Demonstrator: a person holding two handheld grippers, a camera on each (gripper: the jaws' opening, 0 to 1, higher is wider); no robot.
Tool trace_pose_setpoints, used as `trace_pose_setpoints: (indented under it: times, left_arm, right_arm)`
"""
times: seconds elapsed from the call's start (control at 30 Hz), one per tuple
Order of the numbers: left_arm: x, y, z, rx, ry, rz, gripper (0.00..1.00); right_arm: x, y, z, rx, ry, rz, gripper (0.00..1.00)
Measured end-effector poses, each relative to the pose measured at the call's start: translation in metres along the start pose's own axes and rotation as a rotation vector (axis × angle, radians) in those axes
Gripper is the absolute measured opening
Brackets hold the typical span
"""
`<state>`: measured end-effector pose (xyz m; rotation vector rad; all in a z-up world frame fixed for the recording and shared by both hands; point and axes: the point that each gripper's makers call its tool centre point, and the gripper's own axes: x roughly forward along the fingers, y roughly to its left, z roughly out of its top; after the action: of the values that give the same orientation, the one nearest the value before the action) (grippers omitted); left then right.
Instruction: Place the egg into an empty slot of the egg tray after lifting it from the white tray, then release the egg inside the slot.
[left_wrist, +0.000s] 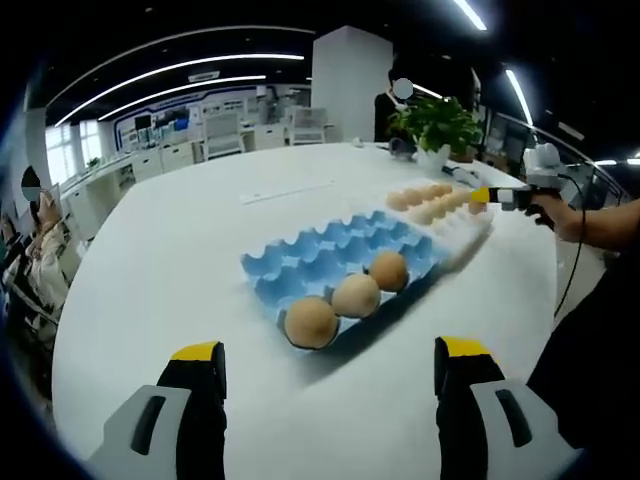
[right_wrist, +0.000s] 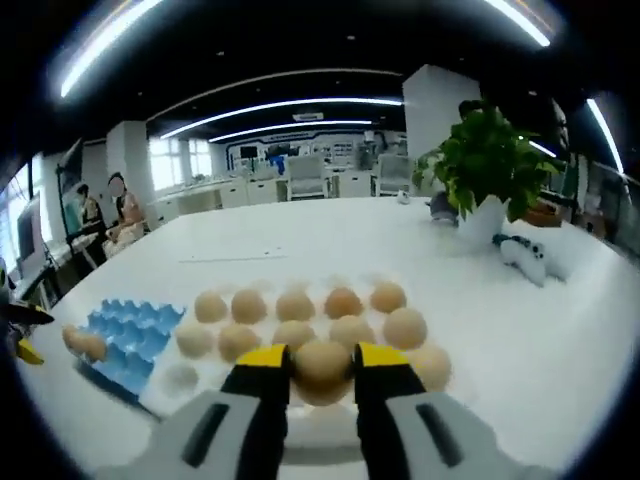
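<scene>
While right fingers pinch an egg over the white tray: blue egg tray three-filled, left fingers spread.

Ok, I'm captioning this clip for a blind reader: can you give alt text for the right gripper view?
The right gripper is shut on an egg over the white tray, where about ten more eggs sit. A blue egg tray lies to the left on the white table, a potted plant behind.

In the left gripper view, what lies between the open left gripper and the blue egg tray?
Only bare white table. The left gripper hangs short of the blue egg tray, nothing between them.
</scene>
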<state>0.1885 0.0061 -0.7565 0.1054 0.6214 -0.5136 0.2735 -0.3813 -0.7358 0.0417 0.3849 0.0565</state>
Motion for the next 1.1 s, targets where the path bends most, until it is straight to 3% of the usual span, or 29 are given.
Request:
trace_pose_setpoints:
  times: [0.23, 0.43, 0.6, 0.87, 1.1]
  left_arm:
    - [0.0, -0.002, -0.001, 0.0, 0.001, -0.002, 0.86]
    - [-0.001, -0.002, -0.001, -0.002, 0.001, -0.001, 0.86]
    - [-0.002, -0.002, 0.0, 0.001, -0.001, 0.0, 0.86]
    - [-0.004, 0.001, -0.001, 0.0, 0.001, 0.003, 0.86]
    - [-0.003, 0.001, 0.0, 0.002, 0.0, -0.001, 0.86]
  right_arm:
    - [-0.001, 0.075, 0.0, -0.078, -0.004, 0.187, 0.24]
    - [-0.003, 0.119, 0.0, -0.123, -0.002, 0.284, 0.24]
    - [-0.003, 0.148, -0.003, -0.153, 0.002, 0.351, 0.24]
    - [-0.003, 0.175, -0.012, -0.19, 0.028, 0.422, 0.25]
    - [-0.002, 0.208, -0.02, -0.269, 0.04, 0.497, 0.25]
